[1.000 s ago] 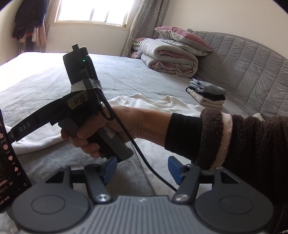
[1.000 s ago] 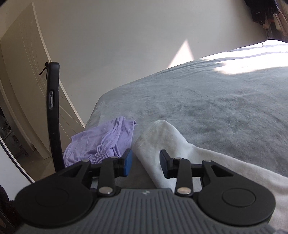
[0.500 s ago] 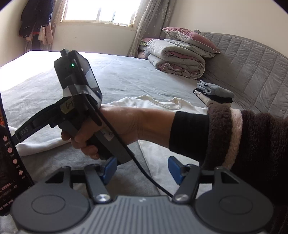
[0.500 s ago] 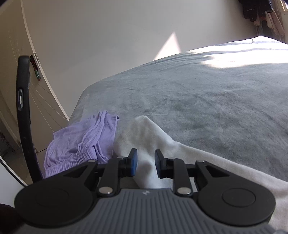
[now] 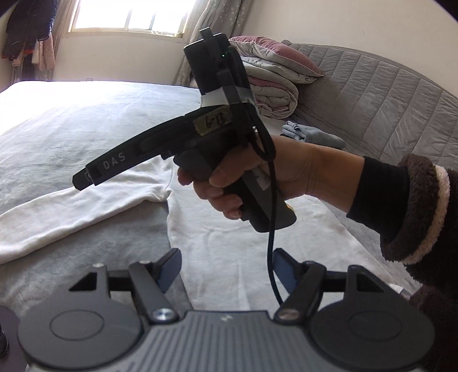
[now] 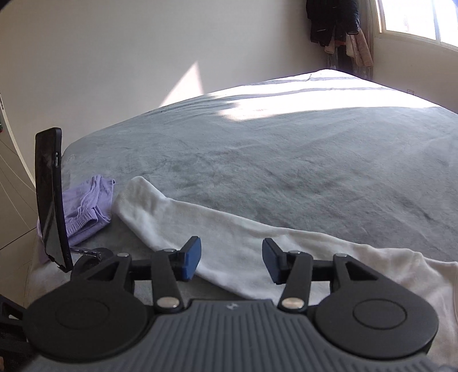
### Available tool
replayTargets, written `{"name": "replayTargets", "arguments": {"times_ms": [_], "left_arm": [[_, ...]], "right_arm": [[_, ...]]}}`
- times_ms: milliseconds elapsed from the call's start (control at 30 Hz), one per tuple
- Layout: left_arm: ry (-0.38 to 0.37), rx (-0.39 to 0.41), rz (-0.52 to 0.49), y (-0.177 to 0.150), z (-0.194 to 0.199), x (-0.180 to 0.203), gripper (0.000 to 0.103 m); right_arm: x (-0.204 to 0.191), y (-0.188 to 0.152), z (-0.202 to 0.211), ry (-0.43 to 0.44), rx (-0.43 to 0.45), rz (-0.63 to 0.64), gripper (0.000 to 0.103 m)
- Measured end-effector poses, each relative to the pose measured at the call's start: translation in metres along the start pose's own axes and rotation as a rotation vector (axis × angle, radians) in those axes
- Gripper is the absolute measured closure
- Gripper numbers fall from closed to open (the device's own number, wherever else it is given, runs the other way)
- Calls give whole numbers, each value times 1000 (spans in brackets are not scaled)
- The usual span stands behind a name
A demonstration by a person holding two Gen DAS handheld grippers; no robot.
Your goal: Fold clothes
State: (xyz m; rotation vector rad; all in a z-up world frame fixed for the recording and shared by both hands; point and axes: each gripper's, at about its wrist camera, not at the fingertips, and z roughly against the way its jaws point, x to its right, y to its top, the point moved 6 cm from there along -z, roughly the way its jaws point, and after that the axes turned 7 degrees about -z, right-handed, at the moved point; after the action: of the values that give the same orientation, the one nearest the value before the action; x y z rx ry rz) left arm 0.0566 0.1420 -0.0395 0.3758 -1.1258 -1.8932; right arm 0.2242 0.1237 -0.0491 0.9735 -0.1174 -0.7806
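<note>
A home bedroom: a wide bed (image 5: pixel 86 120) under grey cover, padded headboard (image 5: pixel 386 94), folded quilts (image 5: pixel 272 85) and pillow (image 5: pixel 274 54) beside a curtained window (image 5: pixel 128 14), coats (image 6: pixel 332 20) hanging in the corner.

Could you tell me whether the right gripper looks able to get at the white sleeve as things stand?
Probably yes: the right gripper hangs just above the white sleeve, fingers opening with nothing between them or in the way.
</note>
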Motion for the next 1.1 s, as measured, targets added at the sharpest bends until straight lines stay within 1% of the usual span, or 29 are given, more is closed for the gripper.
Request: {"name": "replayTargets", "arguments": {"times_ms": [67, 100, 167, 267, 367, 467, 533, 567, 667, 700, 733, 767, 867, 900, 967, 1100], "left_arm": [[-67, -2, -32, 4, -5, 13, 28], [-85, -3, -40, 5, -7, 16, 28], [-114, -4, -52, 7, -11, 22, 28], [-79, 1, -48, 8, -22, 22, 28], [-20, 1, -63, 3, -44, 19, 28], [1, -31, -47, -11, -68, 13, 28], [2, -75, -41, -25, -81, 12, 28], [12, -76, -68, -33, -86, 12, 28], [51, -45, -153, -43, -85, 21, 27], [60, -43, -166, -45, -84, 24, 26], [69, -42, -175, -46, -83, 26, 25], [76, -44, -182, -47, -82, 28, 25], [92, -60, -201, -52, -77, 35, 24], [96, -65, -209, -54, -74, 37, 24], [105, -72, -219, -61, -67, 42, 24], [115, -75, -228, -77, -47, 53, 24]], "right_arm": [[17, -5, 21, -58, 15, -17, 42], [25, -8, 31, -84, 21, -27, 39], [40, -18, 51, -126, 26, -57, 39], [62, -38, 76, -199, 19, -109, 39], [76, -63, 95, -280, 18, -149, 39], [88, -88, 114, -360, 21, -182, 39], [91, -109, 126, -419, 3, -169, 39], [93, -119, 131, -449, -6, -163, 39], [94, -153, 147, -531, -59, -118, 39], [92, -163, 155, -543, -53, -111, 37], [91, -174, 163, -556, -47, -104, 31], [90, -184, 171, -566, -40, -106, 29], [86, -207, 198, -566, 2, -187, 25], [84, -214, 206, -570, 16, -197, 23], [79, -227, 218, -572, 37, -213, 20], [63, -248, 238, -583, 73, -186, 20]]}}
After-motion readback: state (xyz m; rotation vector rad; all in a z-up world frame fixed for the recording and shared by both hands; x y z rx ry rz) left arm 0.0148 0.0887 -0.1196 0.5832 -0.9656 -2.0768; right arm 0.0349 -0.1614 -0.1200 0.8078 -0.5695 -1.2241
